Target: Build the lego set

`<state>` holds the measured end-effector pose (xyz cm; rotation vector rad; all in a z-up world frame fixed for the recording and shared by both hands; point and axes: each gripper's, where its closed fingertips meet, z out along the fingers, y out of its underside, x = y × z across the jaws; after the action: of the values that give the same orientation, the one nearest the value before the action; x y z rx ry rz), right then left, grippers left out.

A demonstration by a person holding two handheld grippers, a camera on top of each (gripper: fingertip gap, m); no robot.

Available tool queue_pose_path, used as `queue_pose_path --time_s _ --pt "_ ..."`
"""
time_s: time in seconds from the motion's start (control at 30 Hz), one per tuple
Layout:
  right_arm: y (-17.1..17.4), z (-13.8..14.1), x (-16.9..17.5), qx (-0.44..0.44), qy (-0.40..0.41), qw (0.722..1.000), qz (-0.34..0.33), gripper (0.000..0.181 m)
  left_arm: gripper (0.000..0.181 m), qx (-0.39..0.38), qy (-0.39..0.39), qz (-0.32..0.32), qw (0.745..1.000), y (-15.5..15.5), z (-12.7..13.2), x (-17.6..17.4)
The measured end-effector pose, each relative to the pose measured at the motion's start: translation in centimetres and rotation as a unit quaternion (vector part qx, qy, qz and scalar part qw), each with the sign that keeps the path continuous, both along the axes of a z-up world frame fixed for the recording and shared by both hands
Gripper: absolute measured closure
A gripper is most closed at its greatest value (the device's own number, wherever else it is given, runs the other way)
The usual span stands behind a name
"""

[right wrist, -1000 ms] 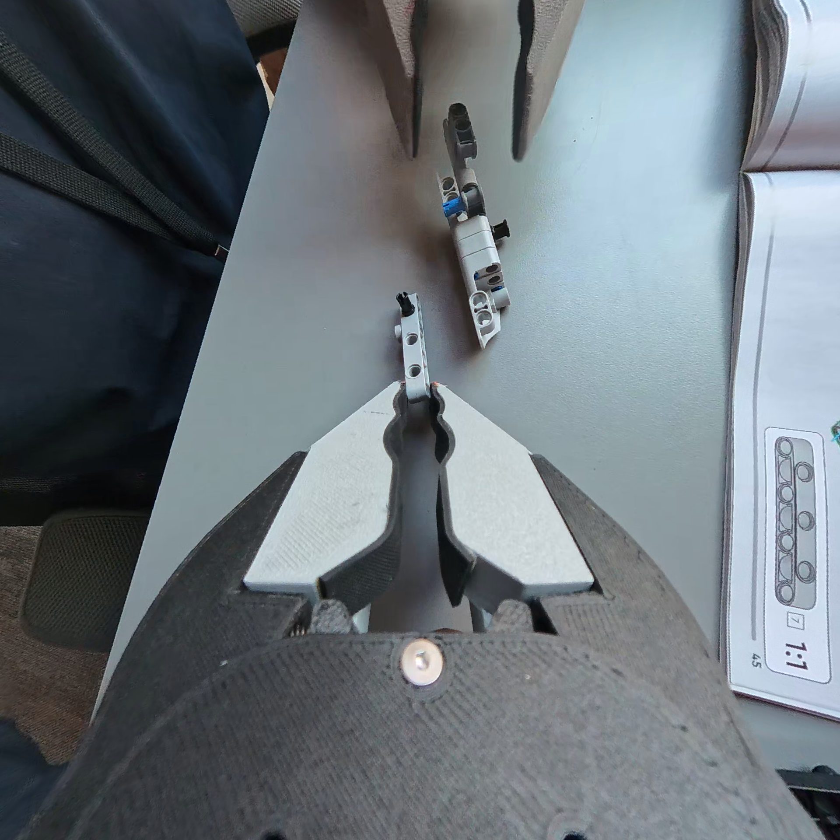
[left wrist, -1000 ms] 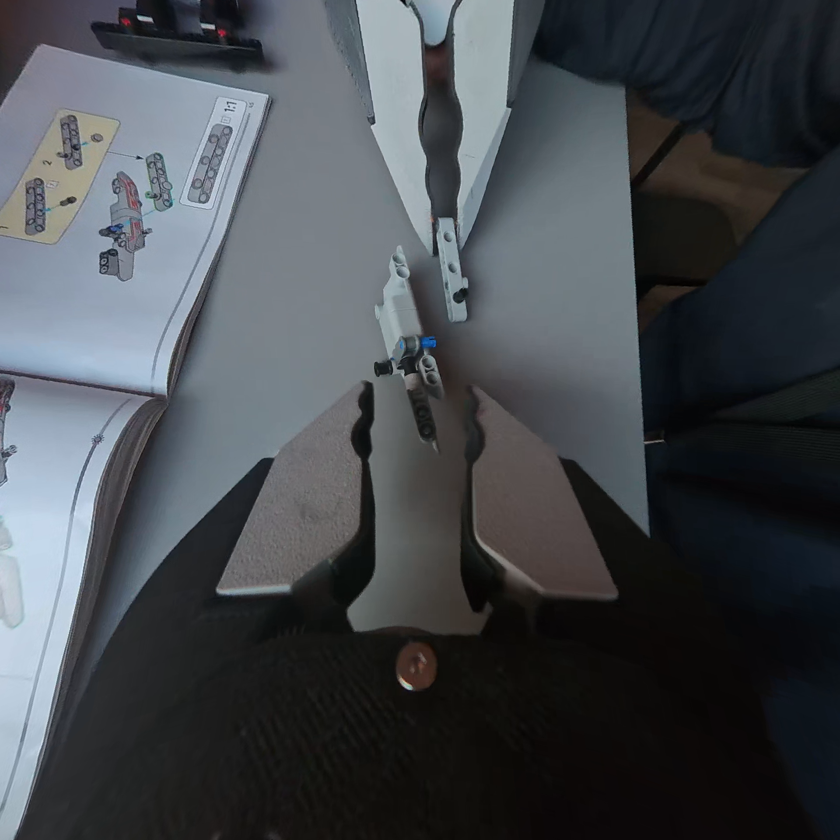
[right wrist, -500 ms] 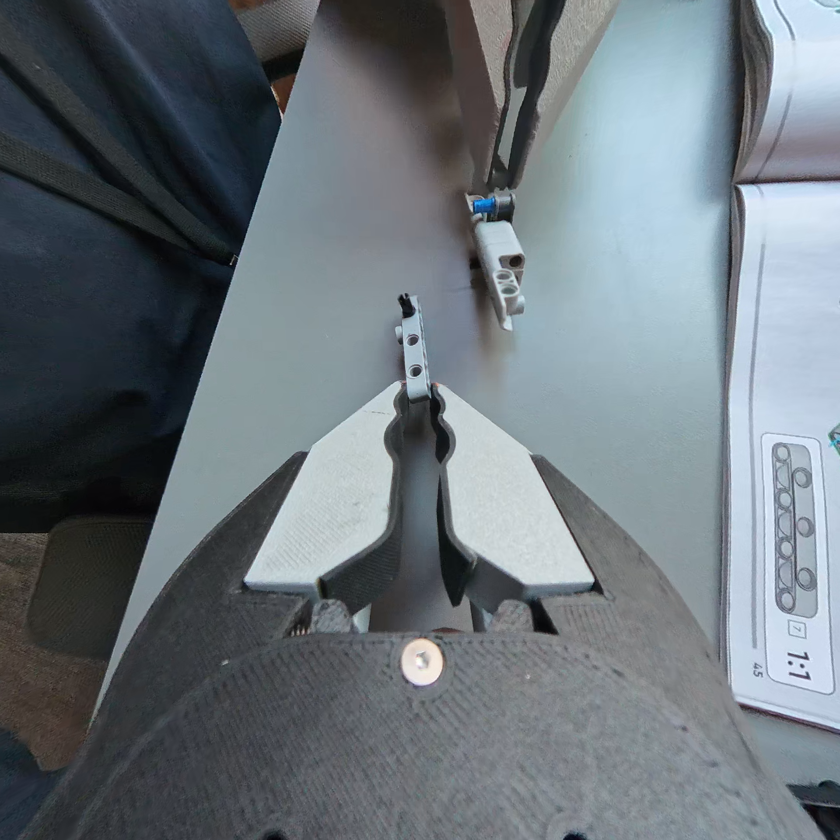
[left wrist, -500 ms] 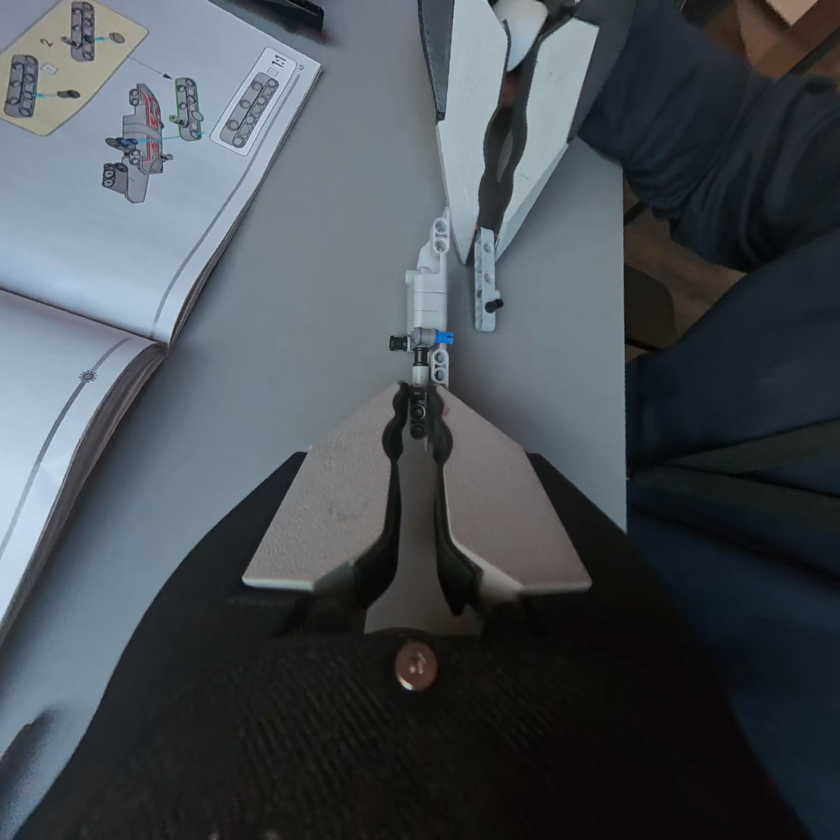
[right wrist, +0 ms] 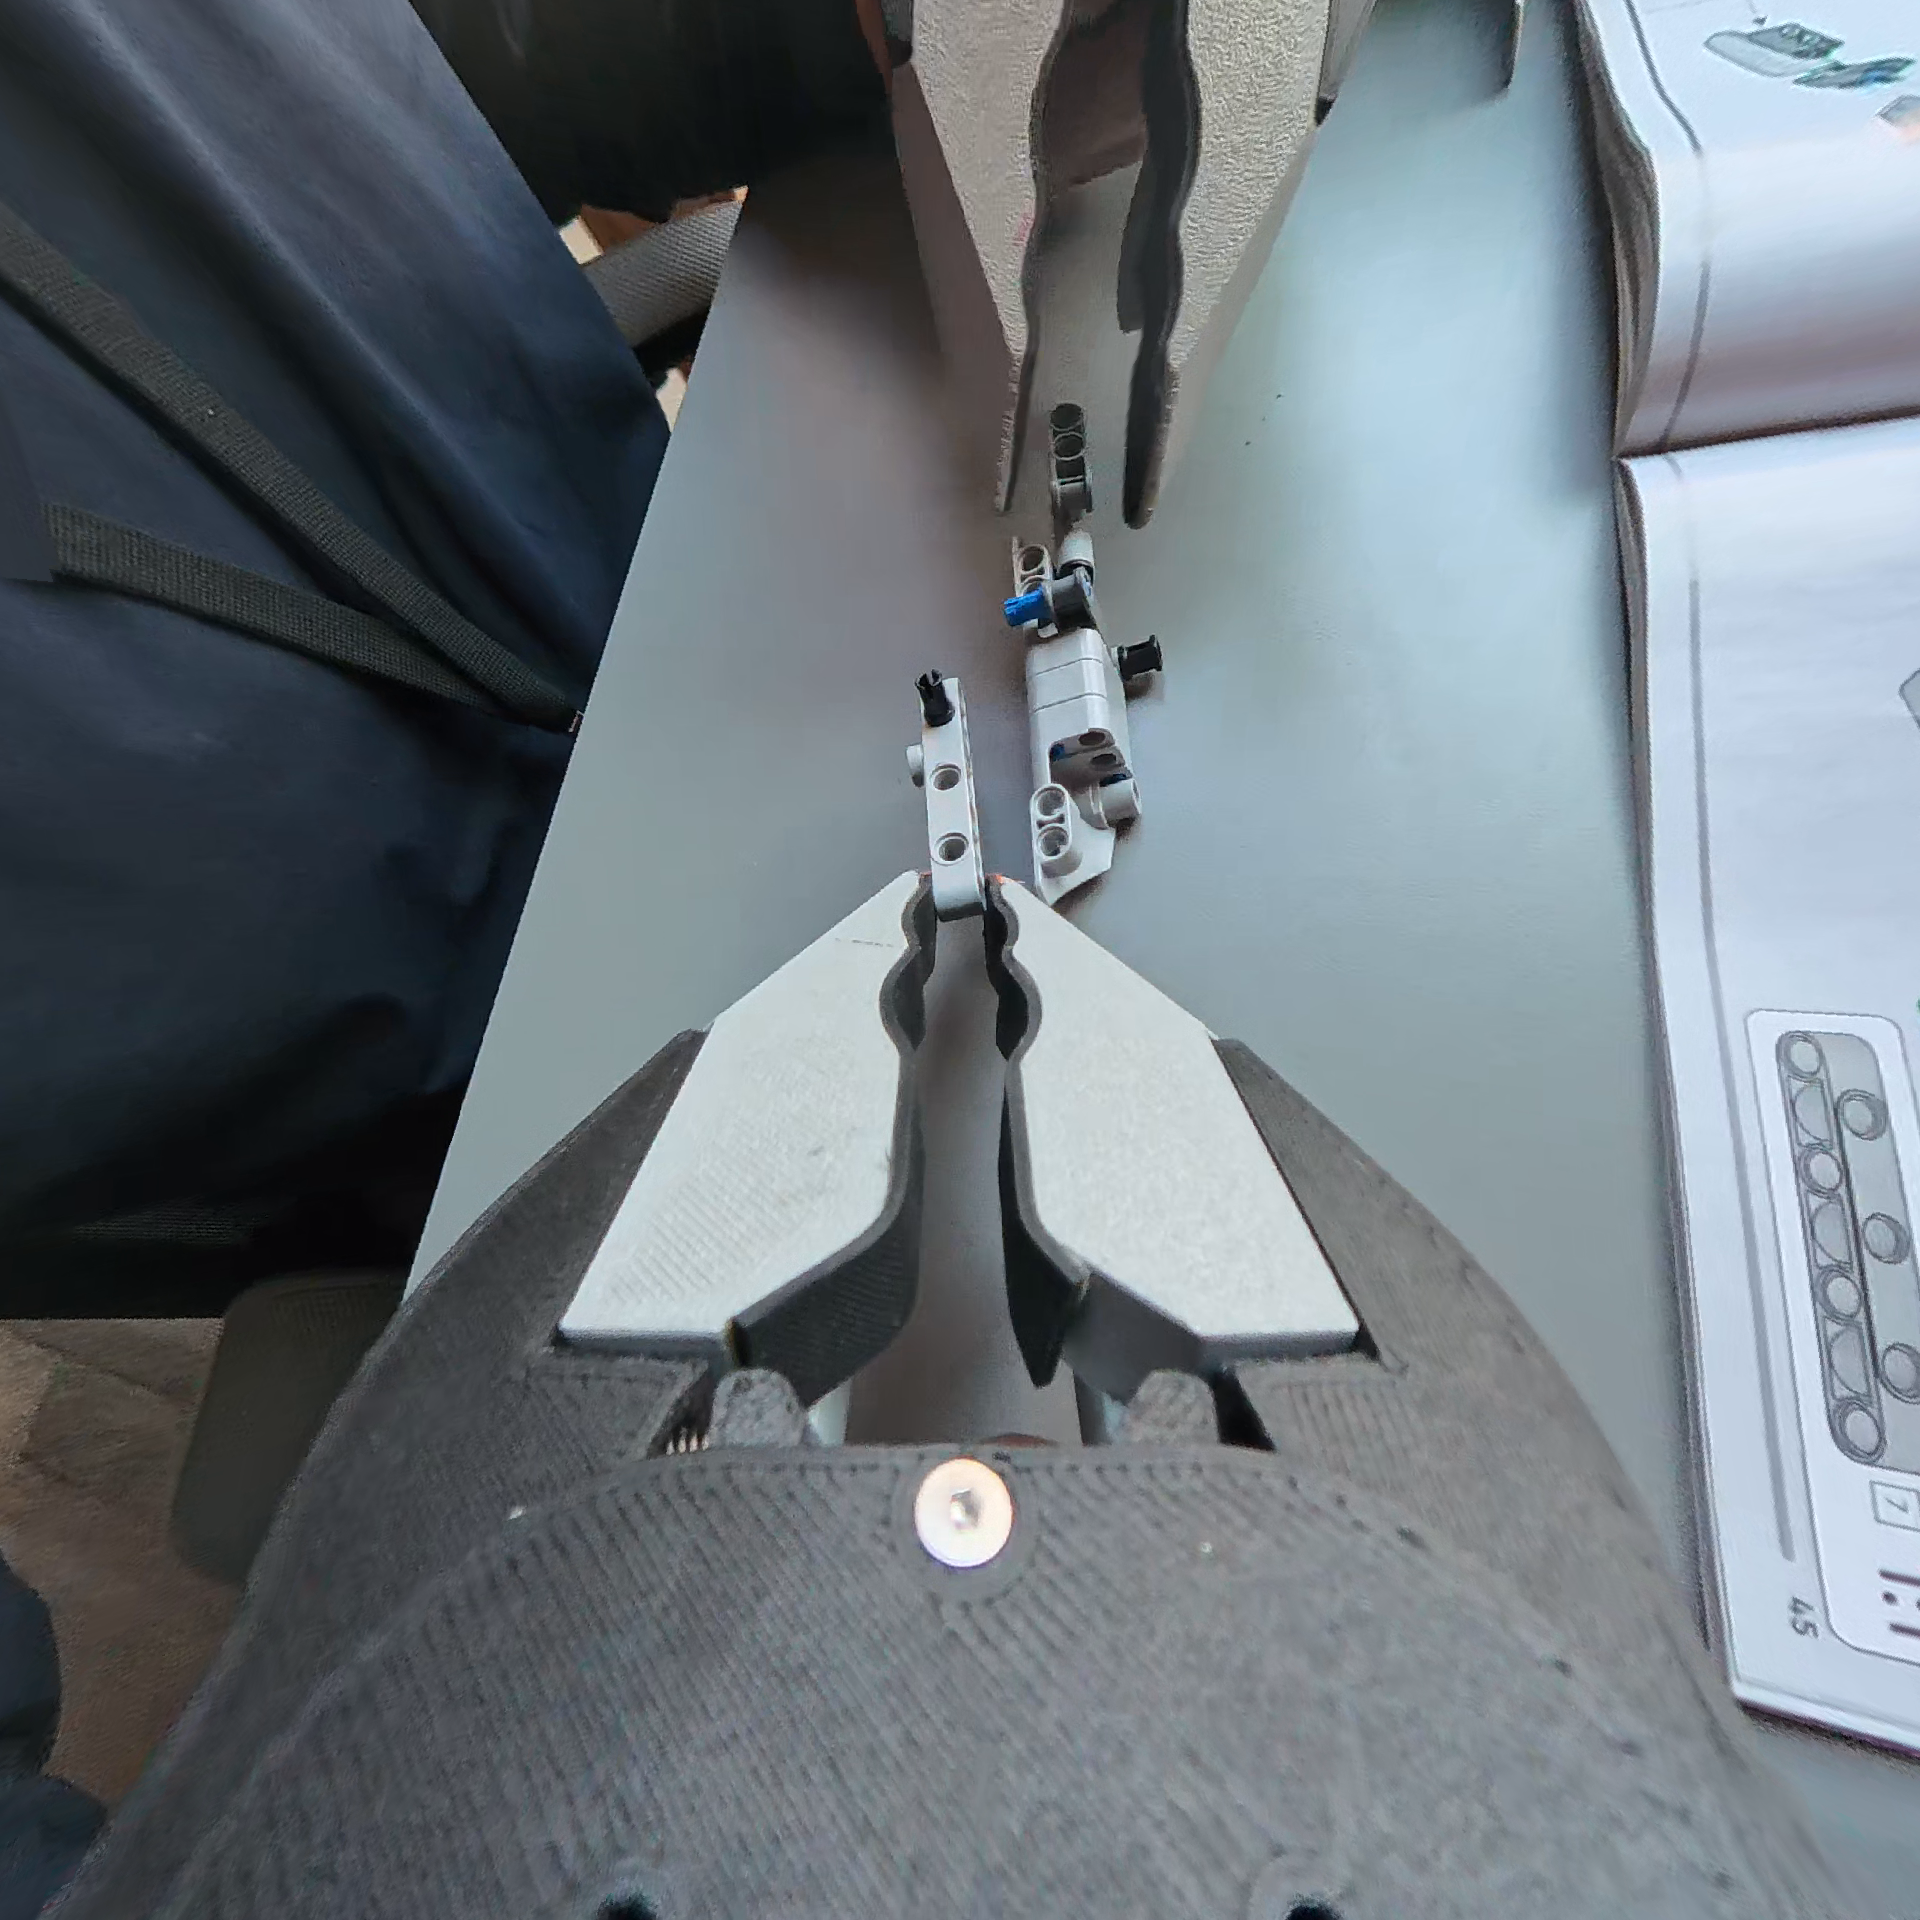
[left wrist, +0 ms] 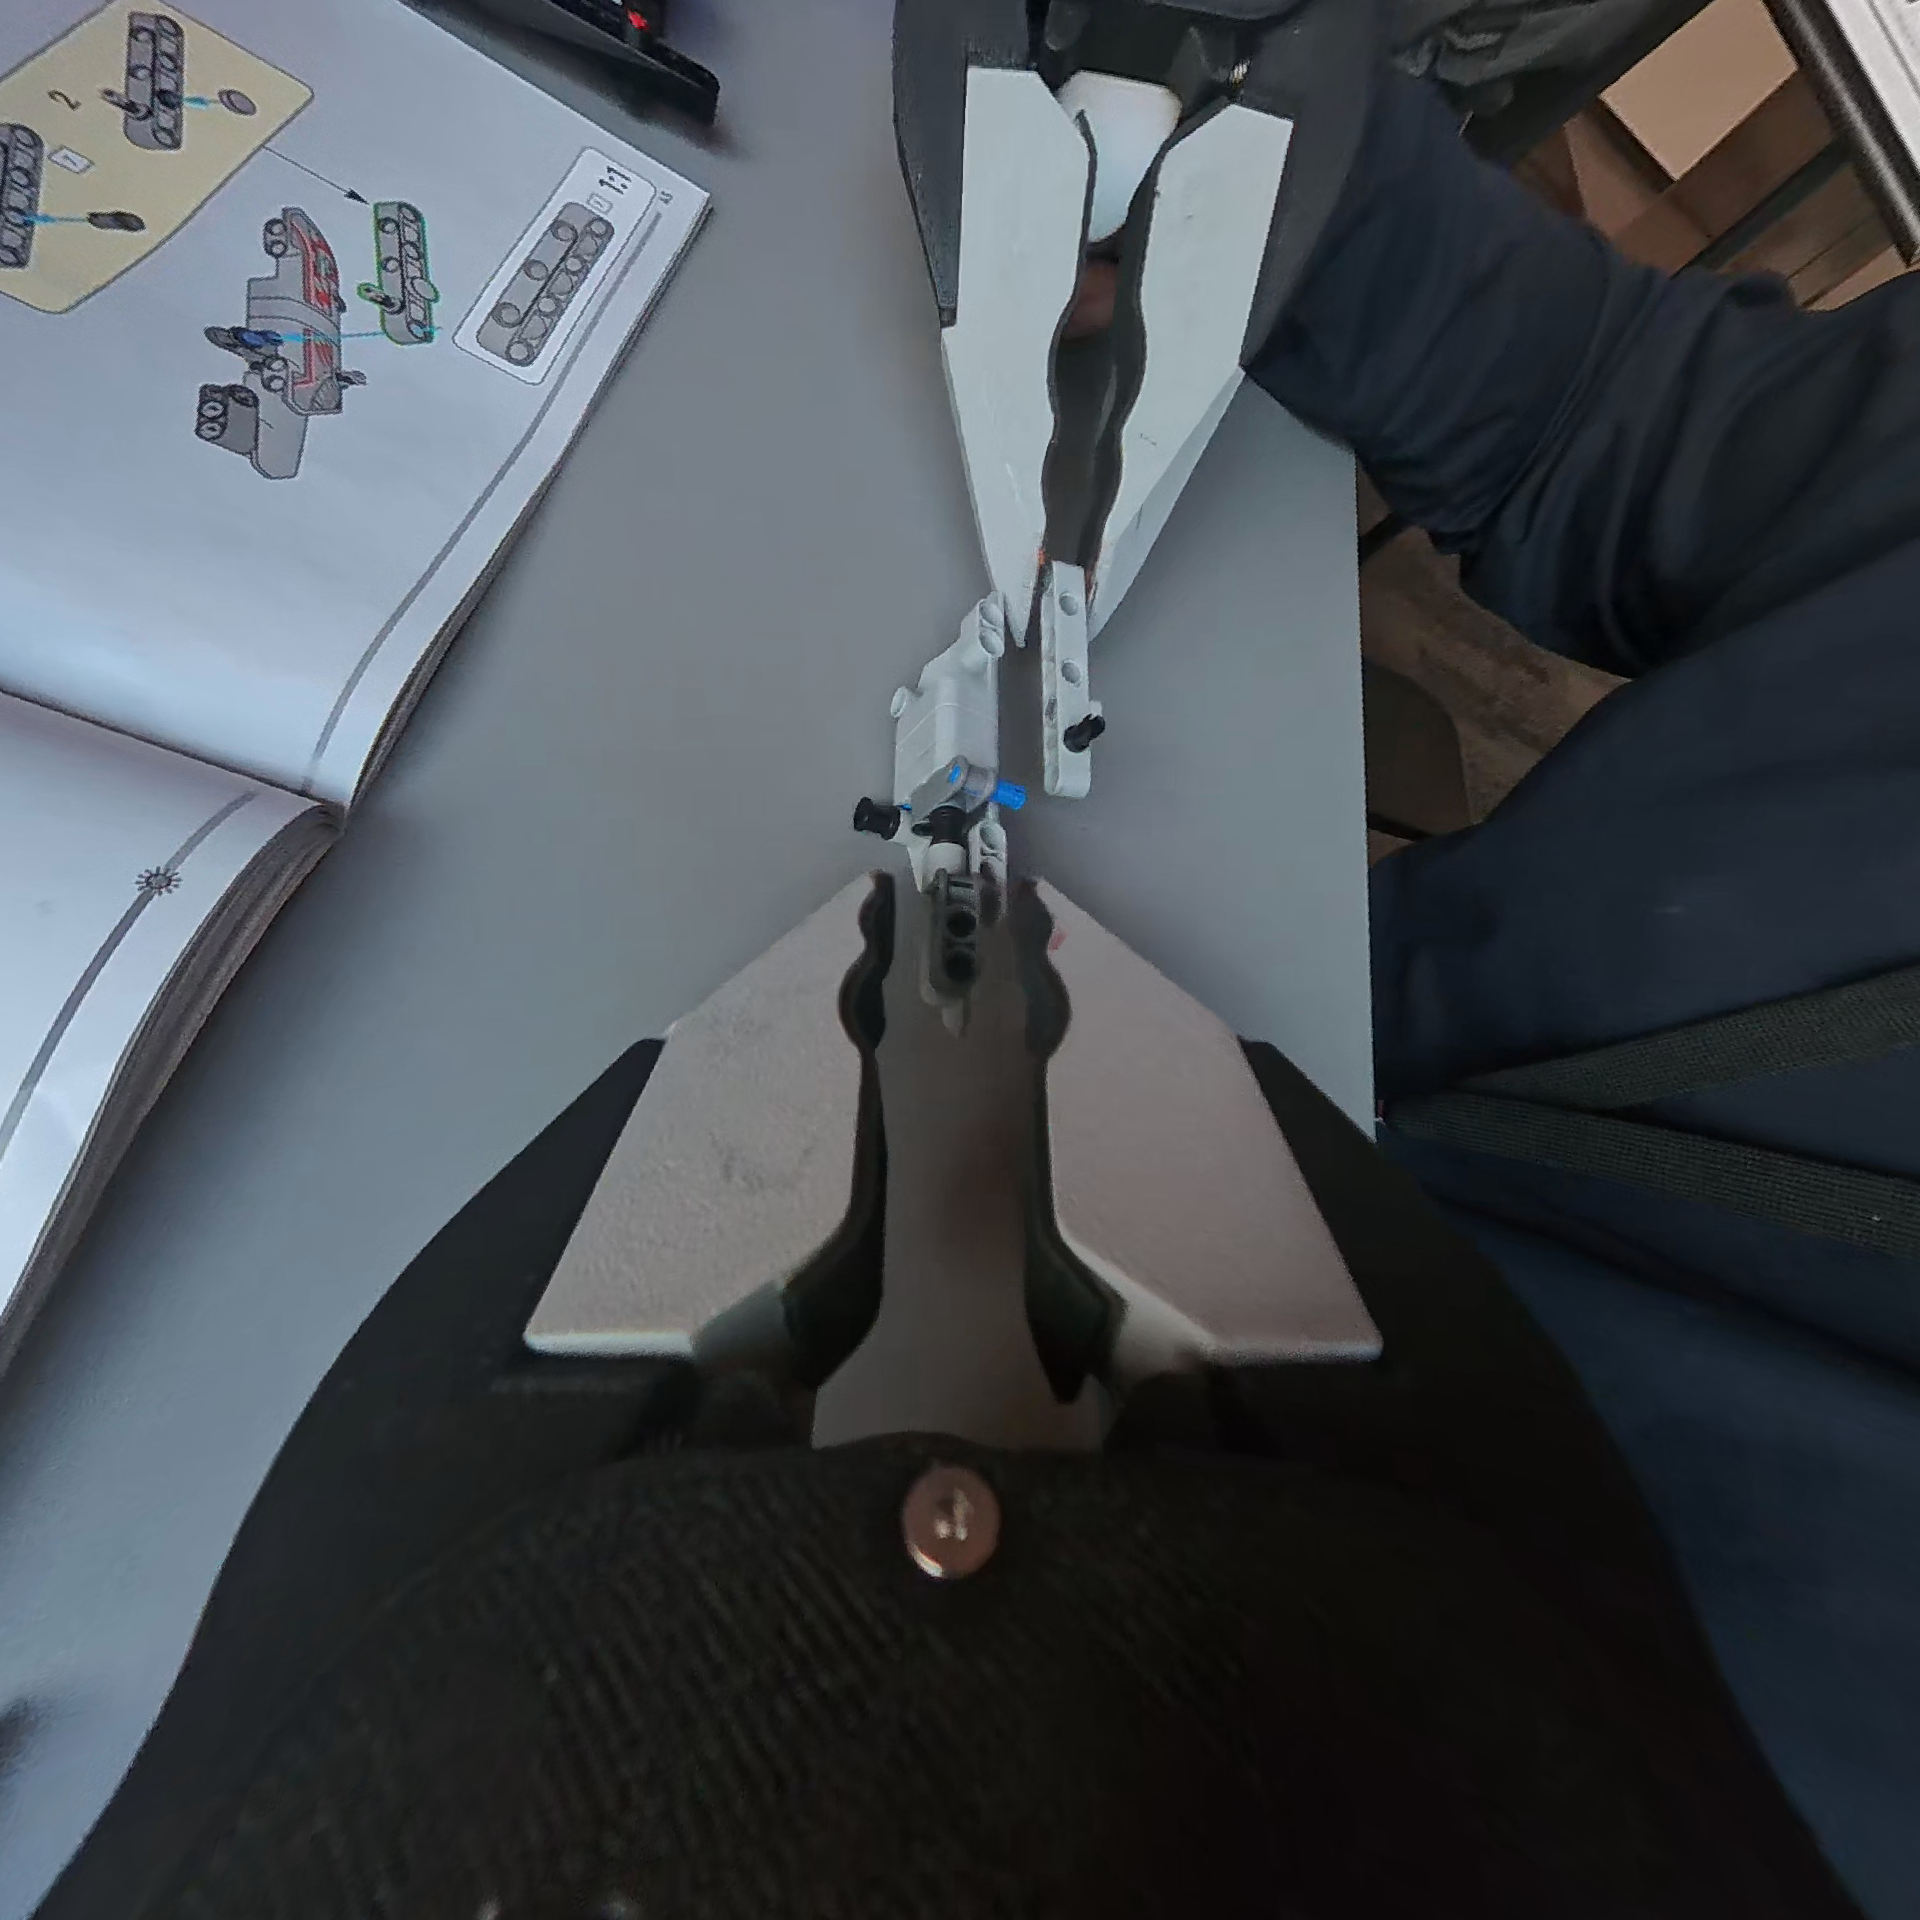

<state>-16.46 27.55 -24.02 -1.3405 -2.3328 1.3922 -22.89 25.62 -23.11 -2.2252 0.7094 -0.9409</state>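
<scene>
A small grey lego assembly [left wrist: 945, 727] with a blue pin and black pins lies on the grey table [left wrist: 675, 727]. Its dark grey end sits between the fingertips of my left gripper [left wrist: 951, 904], which is open and not pressing on it. My right gripper [right wrist: 961, 904] is shut on a light grey beam [right wrist: 948, 800] with a black pin at its far end. It holds the beam just beside the assembly [right wrist: 1075, 727], parallel to it. The left wrist view shows the right gripper [left wrist: 1060, 566] and its beam [left wrist: 1065, 686] opposite. The right wrist view shows the left gripper [right wrist: 1075, 504].
An open instruction booklet [left wrist: 312, 416] lies to the left, and also shows at the right of the right wrist view [right wrist: 1787, 935]. A black part [left wrist: 644, 52] lies at the far edge. The table edge [left wrist: 1361, 831] runs close by, with a person's dark blue clothing [left wrist: 1662, 831] beyond it.
My left gripper closed on the assembly's dark end half a second ago and has now opened again. The assembly lies nearer the beam. The right gripper has kept its hold on the beam.
</scene>
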Motion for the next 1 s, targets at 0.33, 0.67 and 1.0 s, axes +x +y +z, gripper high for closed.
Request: queue_pose_path --time_s 0.33,0.67,1.0 --pt "-0.2 2.9 -0.1 -0.076 0.033 0.997 -0.004 0.176 0.161 0.145 0.007 -0.020 0.989 -0.5 4.4 0.6" --pt "-1.2 3.8 -1.5 -0.030 0.071 0.996 -0.040 0.176 0.164 0.143 0.046 -0.031 0.988 -0.6 2.5 2.7" --pt "-1.0 3.7 -1.7 -0.040 0.069 0.996 -0.049 0.176 0.176 0.152 0.032 -0.028 0.987 -0.6 3.1 3.0"
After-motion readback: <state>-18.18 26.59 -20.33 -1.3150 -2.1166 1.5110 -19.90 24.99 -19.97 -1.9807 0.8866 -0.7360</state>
